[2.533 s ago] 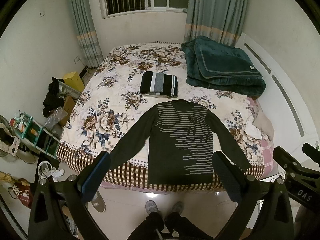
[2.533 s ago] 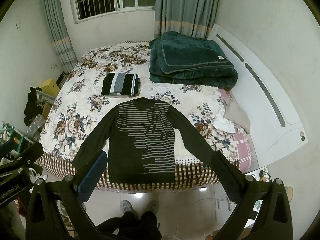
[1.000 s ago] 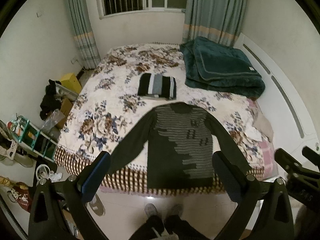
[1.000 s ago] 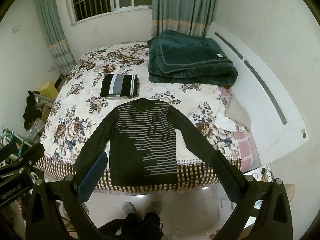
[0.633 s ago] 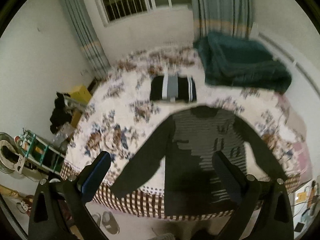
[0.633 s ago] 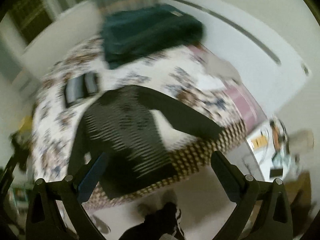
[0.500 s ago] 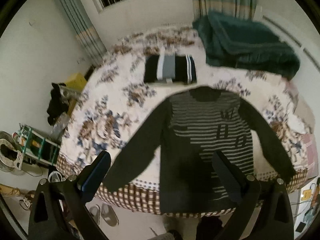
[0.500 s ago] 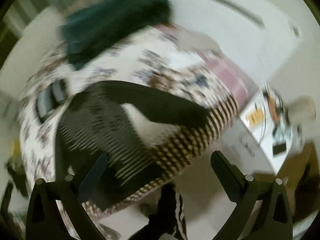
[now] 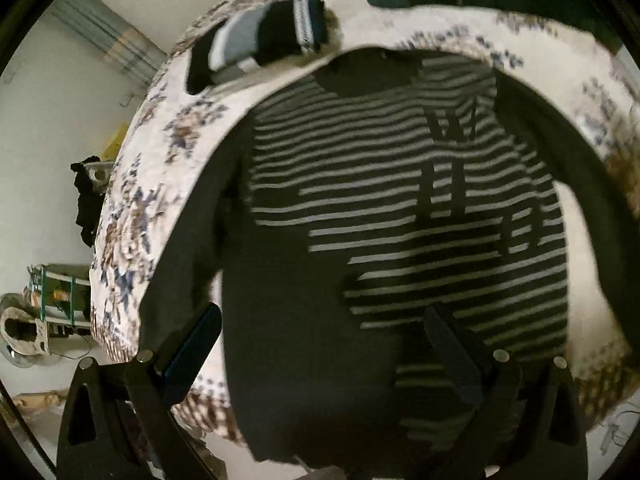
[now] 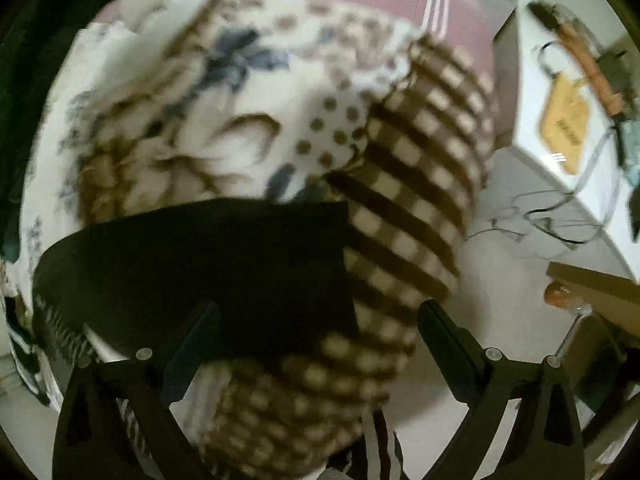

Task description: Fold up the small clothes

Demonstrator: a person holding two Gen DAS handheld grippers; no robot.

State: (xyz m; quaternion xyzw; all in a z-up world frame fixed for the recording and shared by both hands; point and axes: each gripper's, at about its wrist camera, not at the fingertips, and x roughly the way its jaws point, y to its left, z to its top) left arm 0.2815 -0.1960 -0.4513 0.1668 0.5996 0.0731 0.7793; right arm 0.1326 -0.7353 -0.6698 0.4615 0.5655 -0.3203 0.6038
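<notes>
One folded garment (image 9: 260, 40) sits further up the bed (image 9: 168, 120). My sweater (image 9: 360, 220) lies flat, unfolded; left gripper (image 9: 320, 344) and right gripper (image 10: 316, 340) have jaws wide, empty, near its hem and sleeve (image 10: 200, 264).

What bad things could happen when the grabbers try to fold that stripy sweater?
The sweater hangs partly over the bed's checked edge, so a tug on its sleeve end might slide it off toward the floor. Both the left gripper and the right gripper are open, and the blurry views could mean a missed pinch or grabbing the bedspread too.
</notes>
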